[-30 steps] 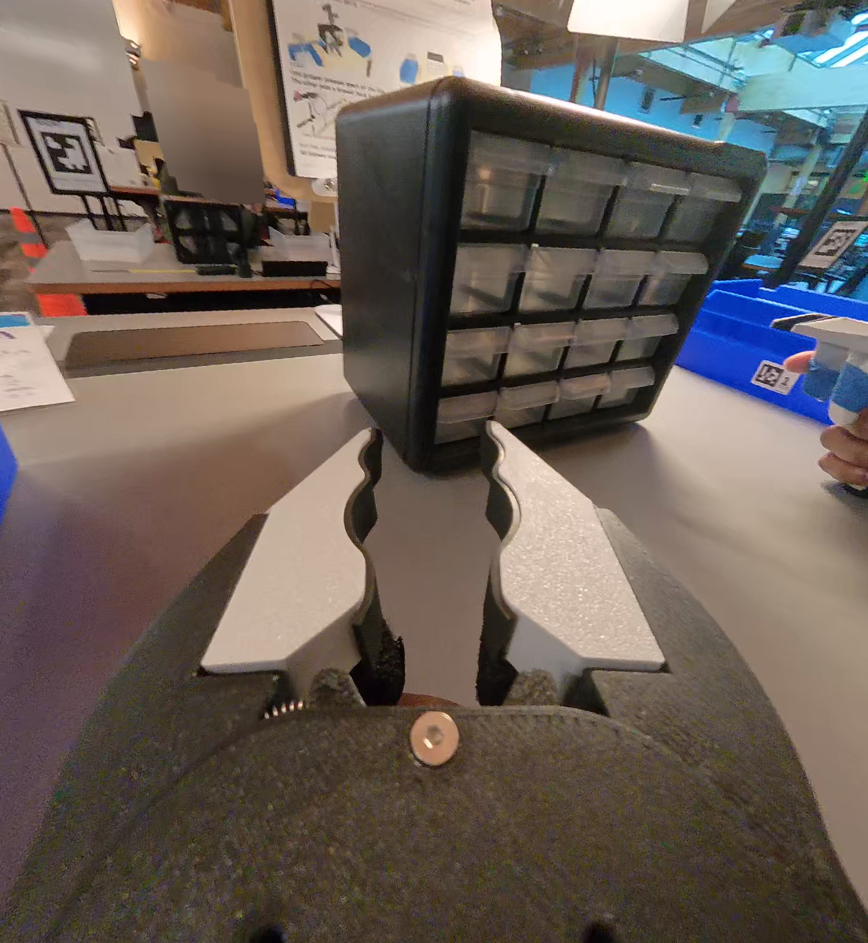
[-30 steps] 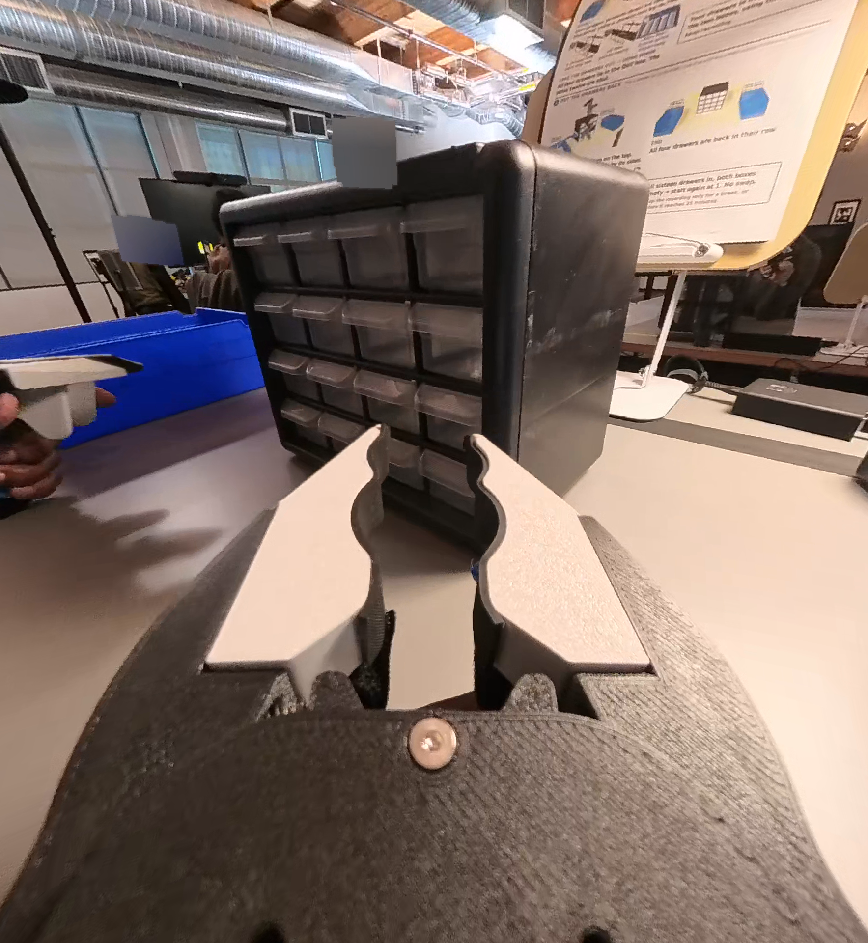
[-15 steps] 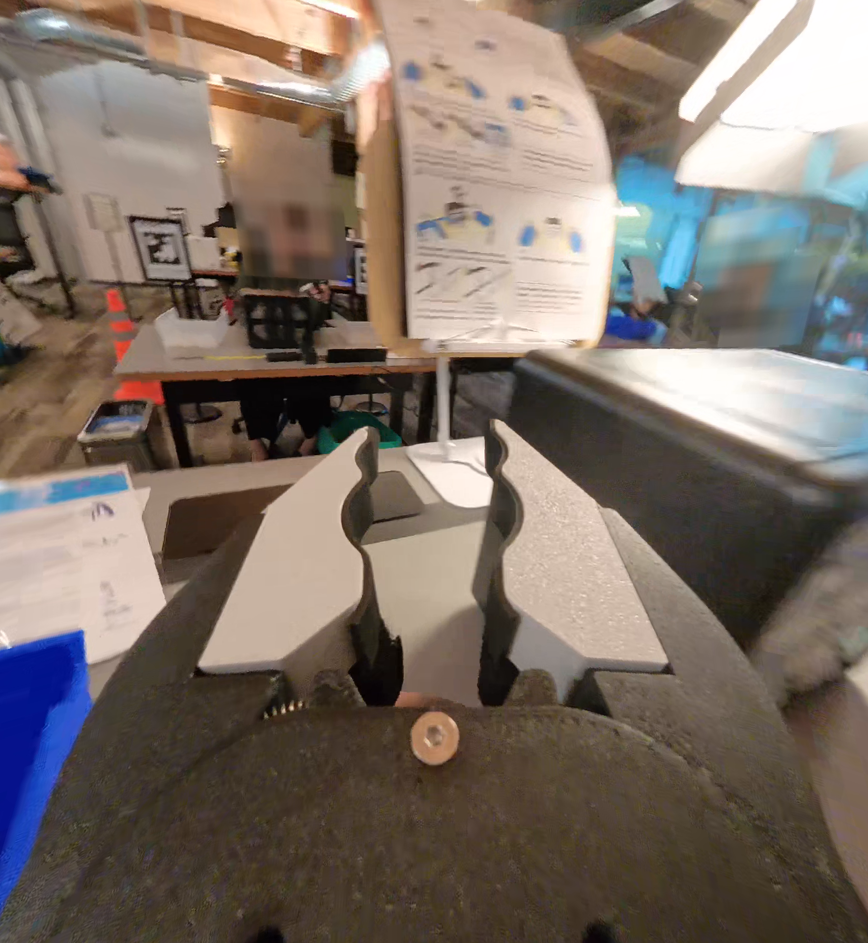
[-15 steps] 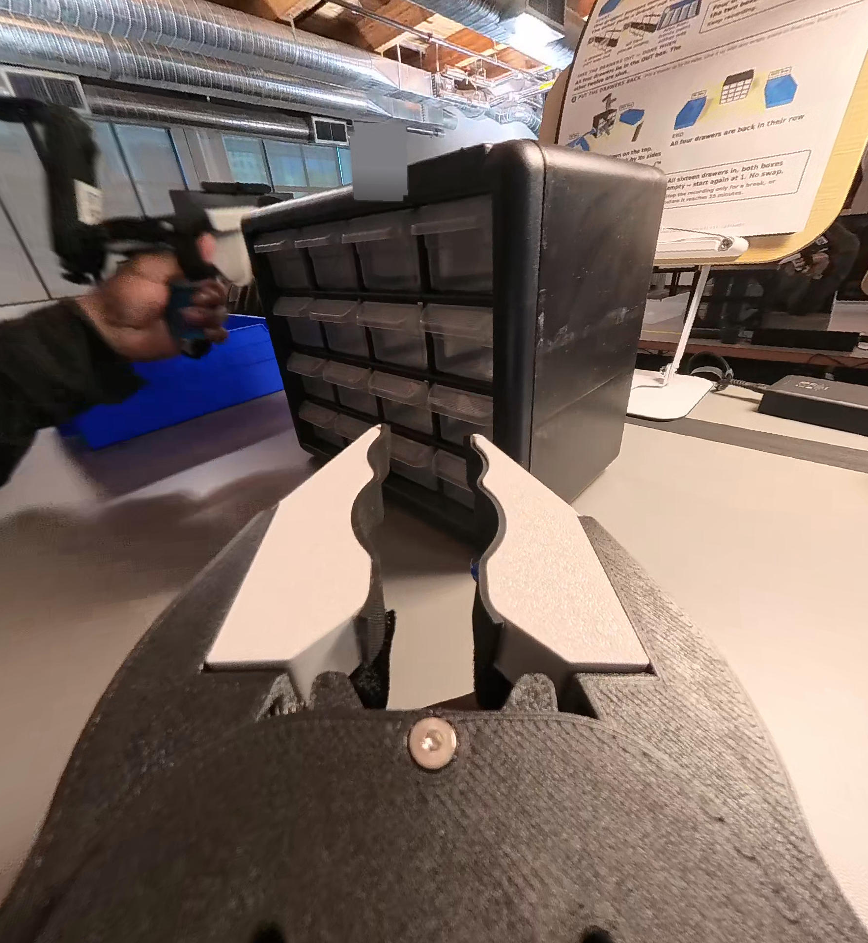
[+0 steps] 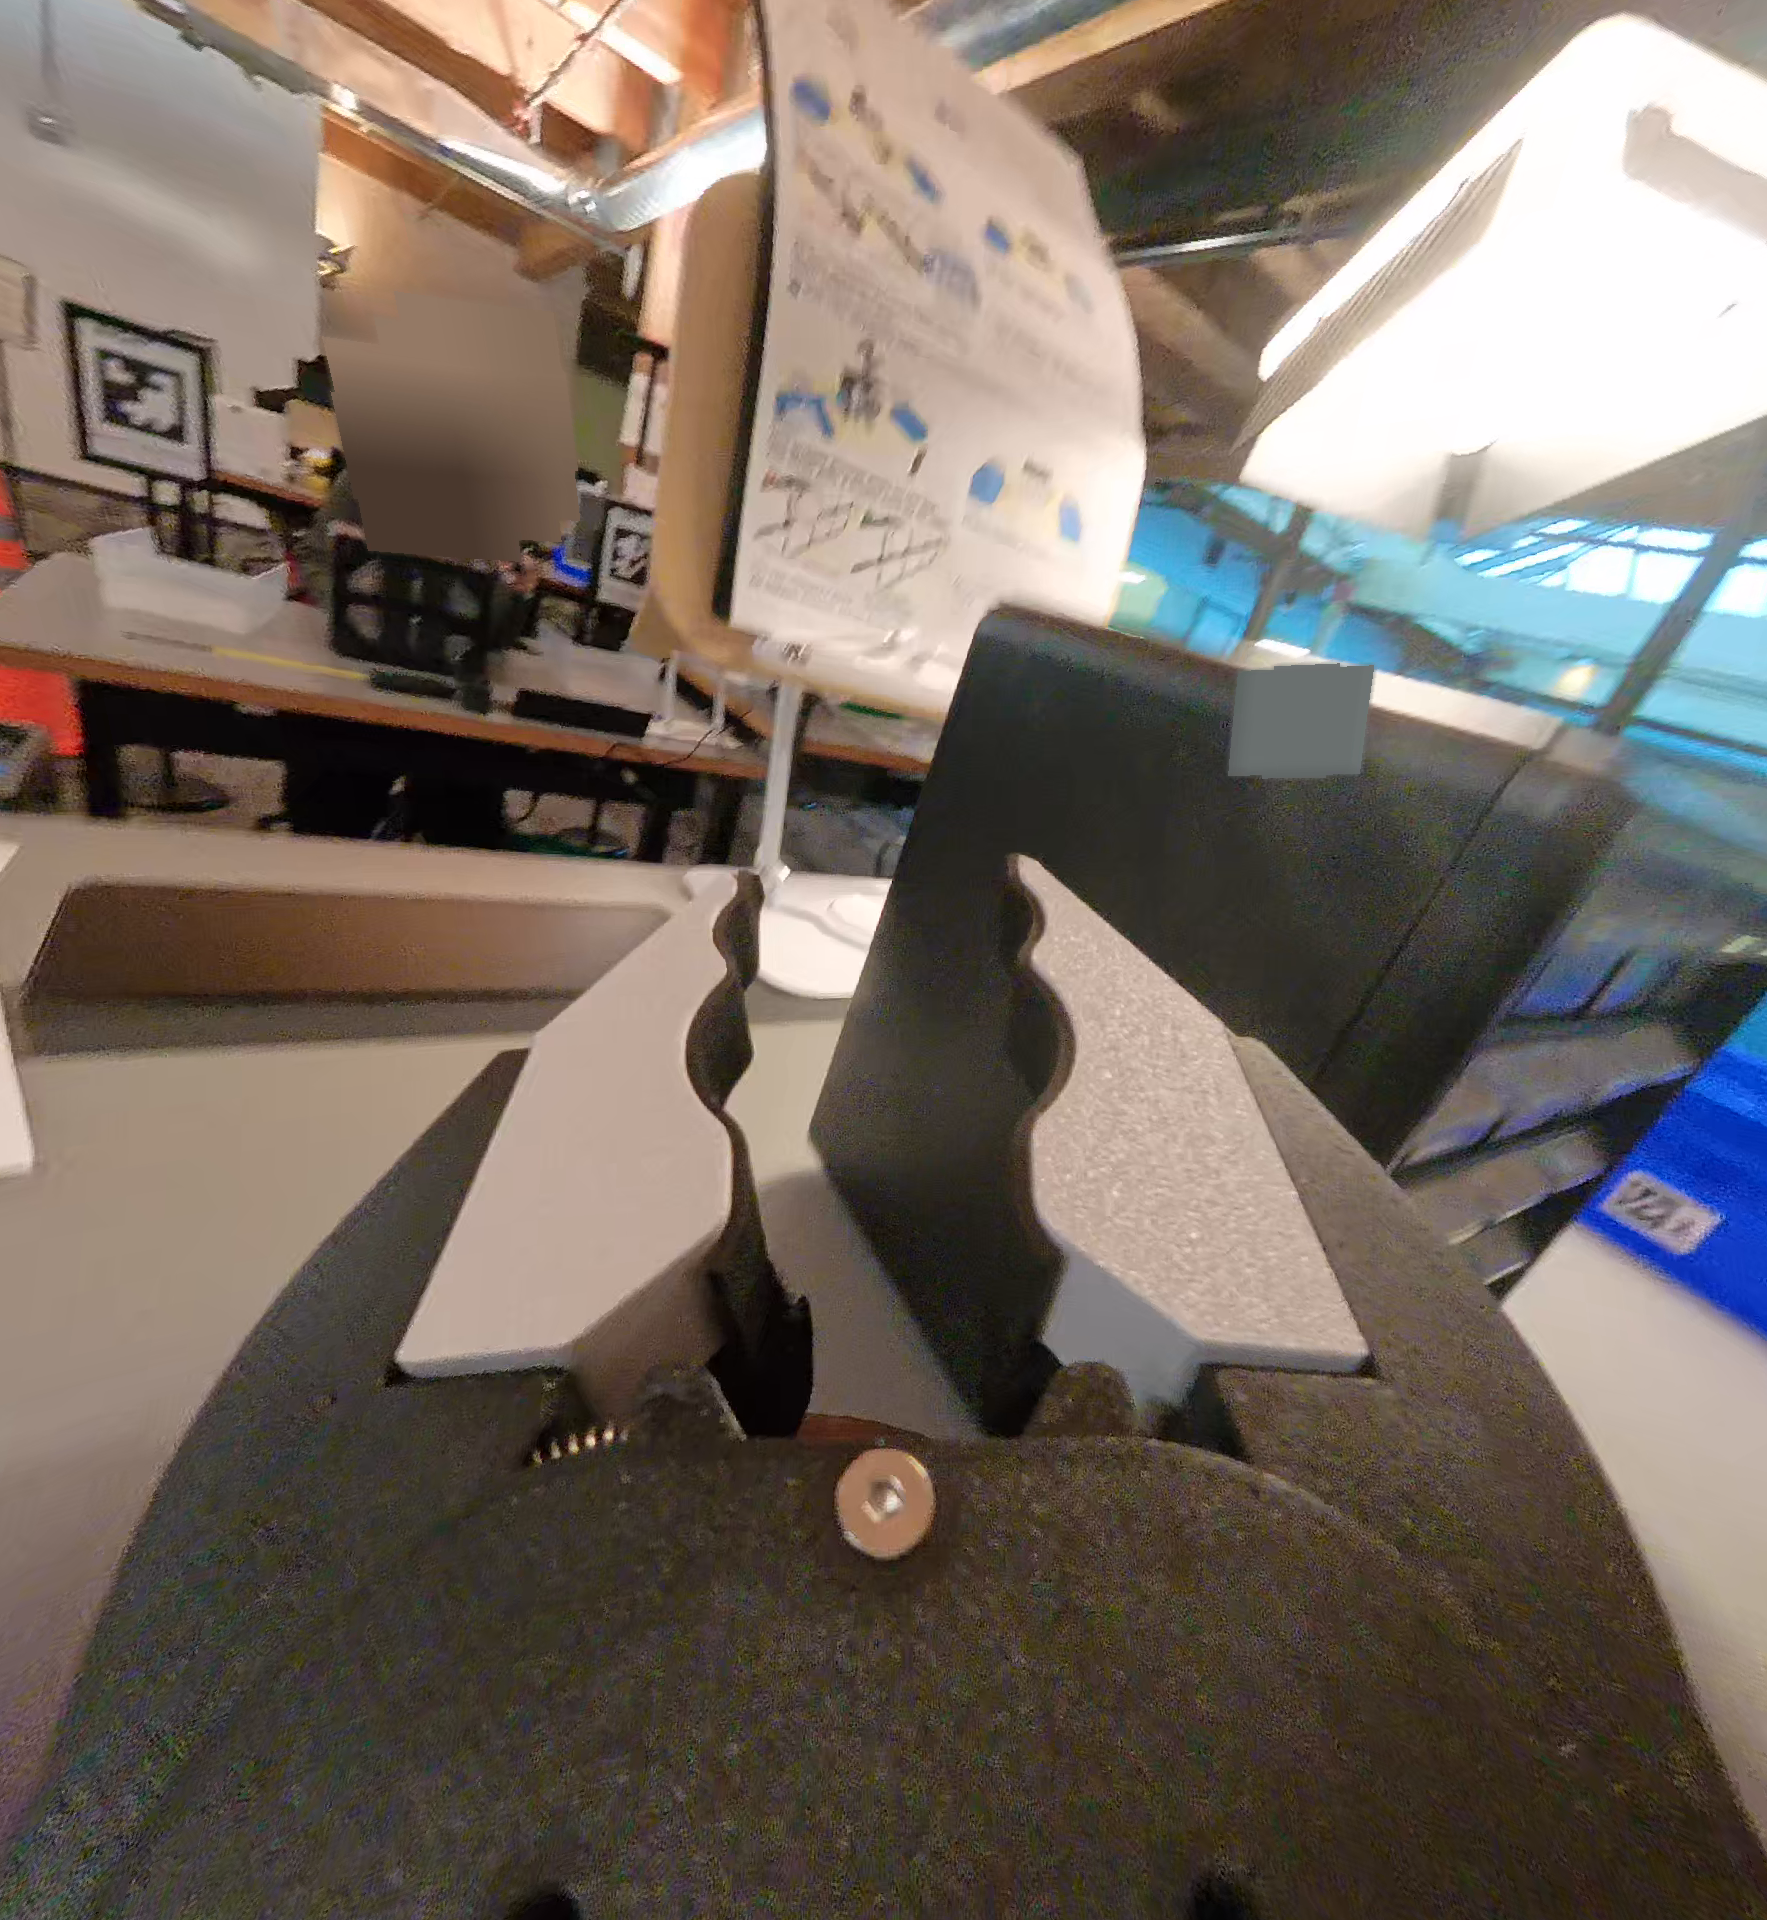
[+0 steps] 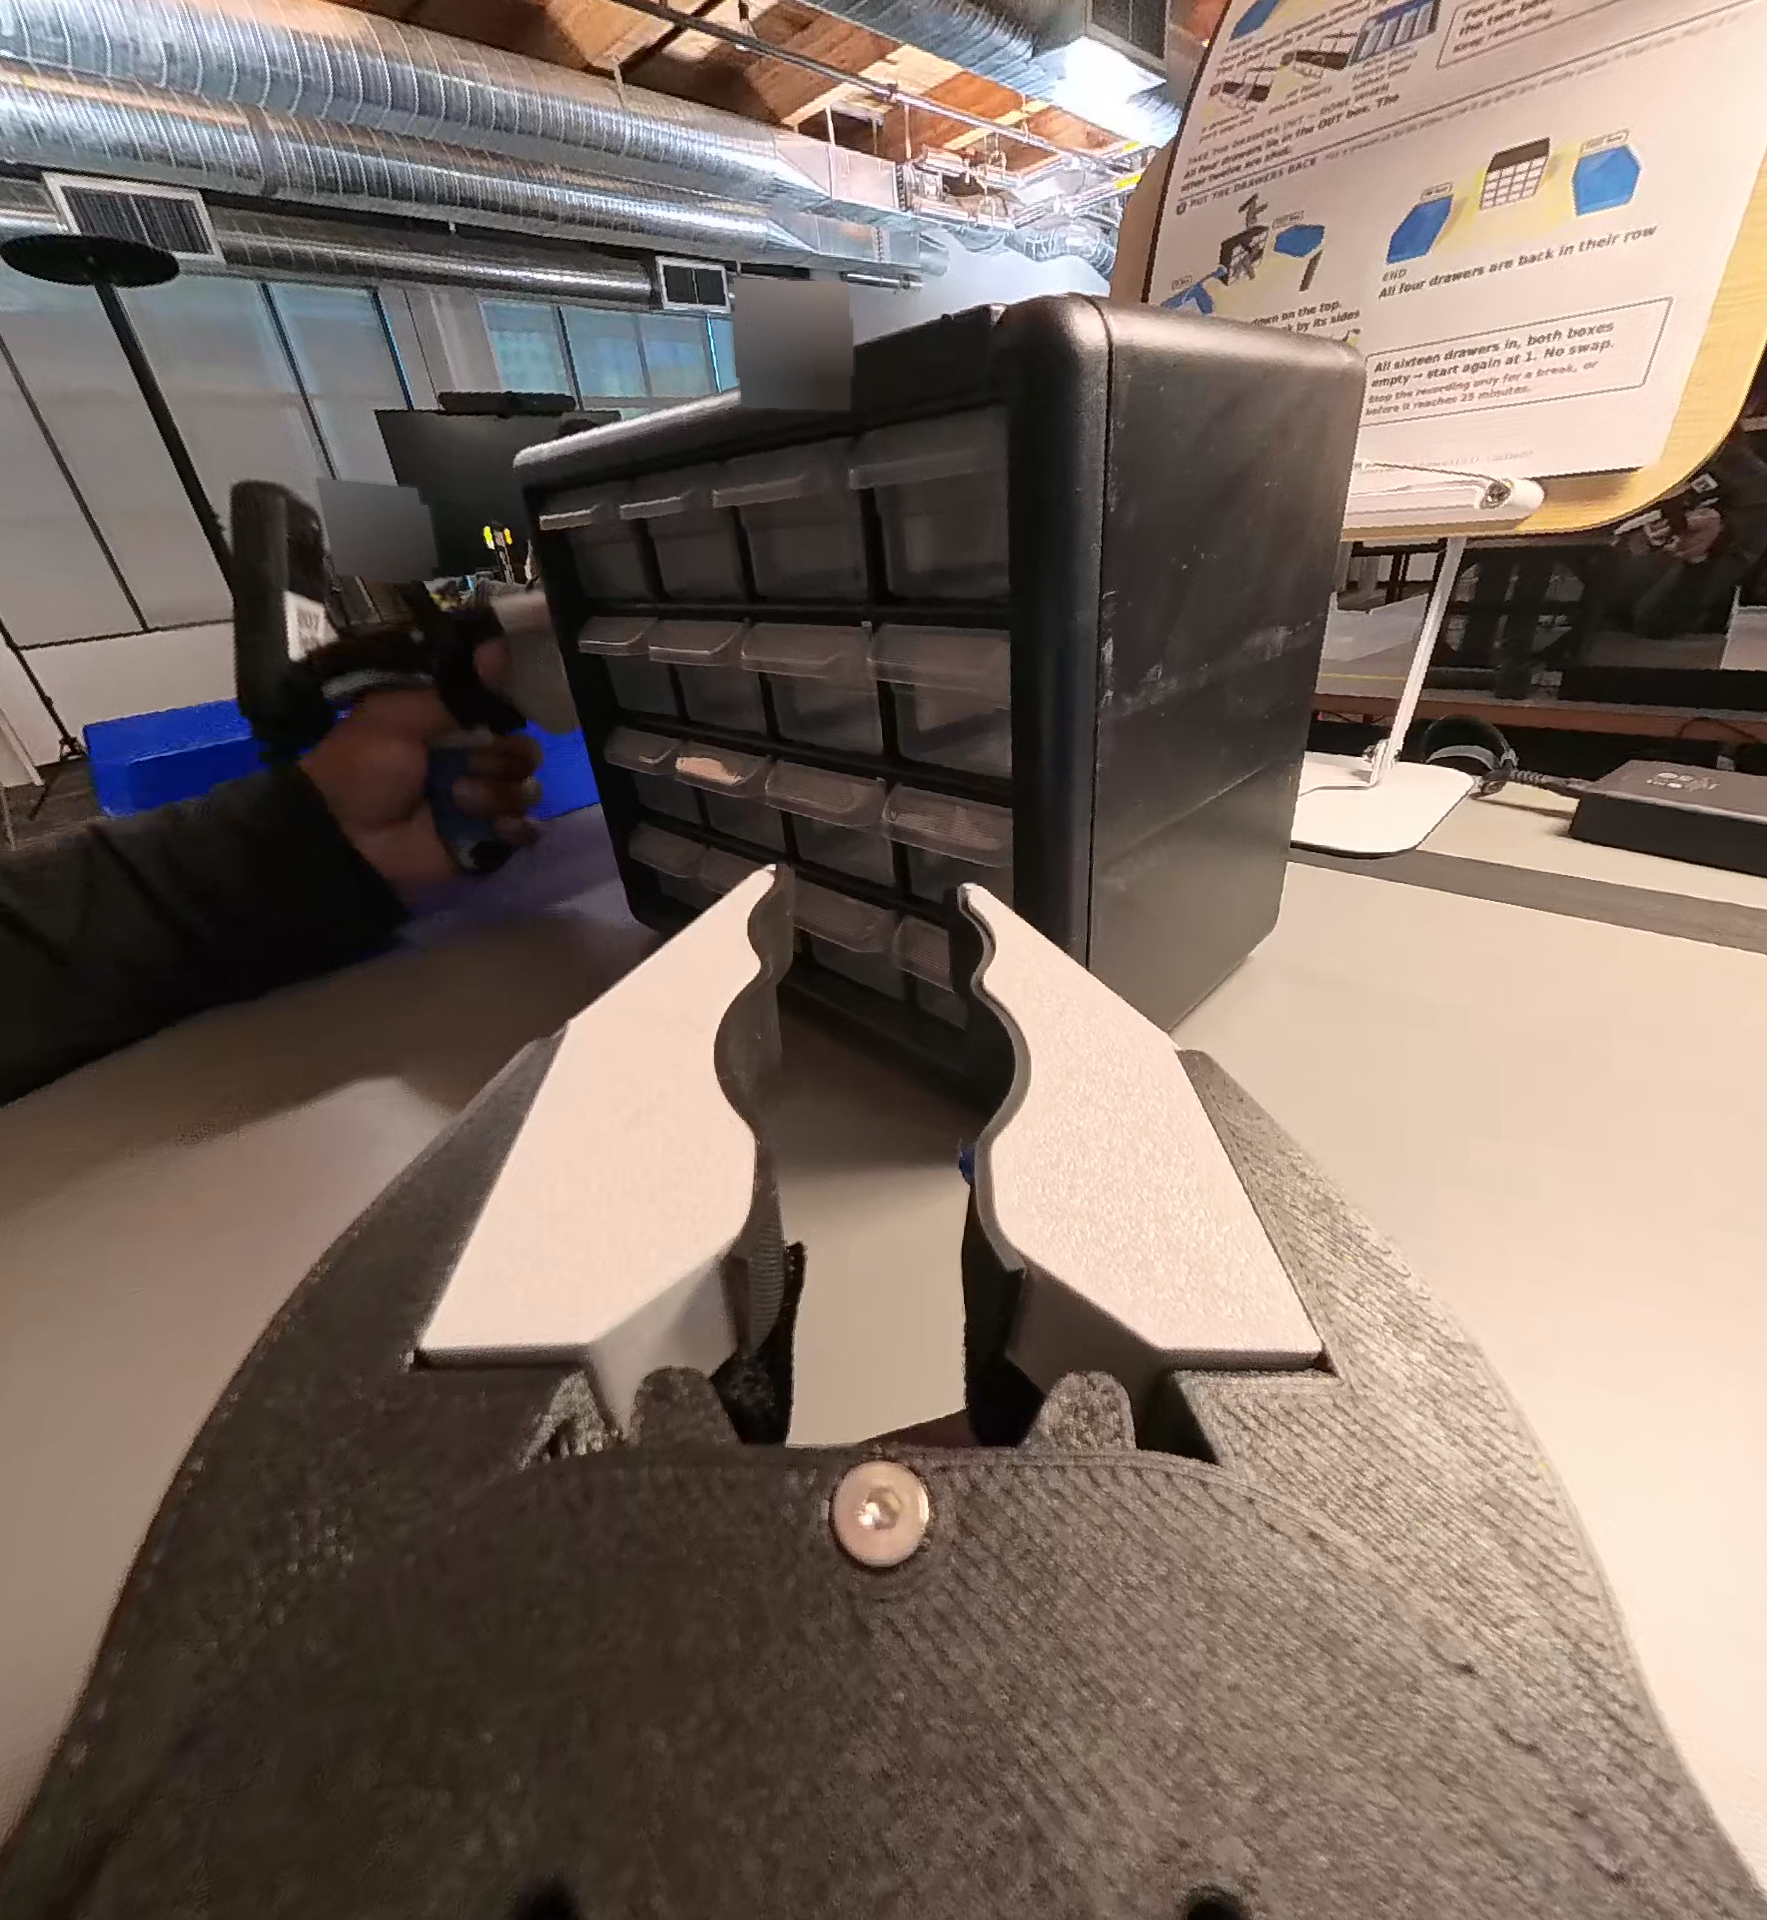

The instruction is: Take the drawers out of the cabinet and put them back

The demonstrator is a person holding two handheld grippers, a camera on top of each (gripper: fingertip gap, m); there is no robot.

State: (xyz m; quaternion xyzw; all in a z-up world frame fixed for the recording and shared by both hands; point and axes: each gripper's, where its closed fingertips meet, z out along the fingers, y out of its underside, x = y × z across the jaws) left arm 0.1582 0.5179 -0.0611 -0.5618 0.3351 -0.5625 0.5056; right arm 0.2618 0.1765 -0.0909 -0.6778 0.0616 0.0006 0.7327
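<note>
Right wrist view looks at the black cabinet [image 6: 1201, 665] standing upright on the grey tabletop [image 6: 1481, 1195], its front grid of clear drawers [image 6: 817, 665] all pushed in. The right gripper [image 6: 871, 894] hovers low in front of the bottom row with its jaws partly open and nothing between them; its fingertips stop short of the drawer fronts. To the left, a hand [image 6: 411, 769] in a dark sleeve holds the left gripper [image 6: 505, 623] up beside the cabinet's upper left side; whether it touches there cannot be told. In the left wrist view, the left gripper [image 5: 884, 883] has its jaws apart and bare, with the cabinet's dark side panel [image 5: 1170, 883] close against the right finger [image 5: 1149, 1091]. A blue bin [image 6: 162, 748] sits behind the hand, and an instruction board [image 6: 1481, 229] stands behind the cabinet.
</note>
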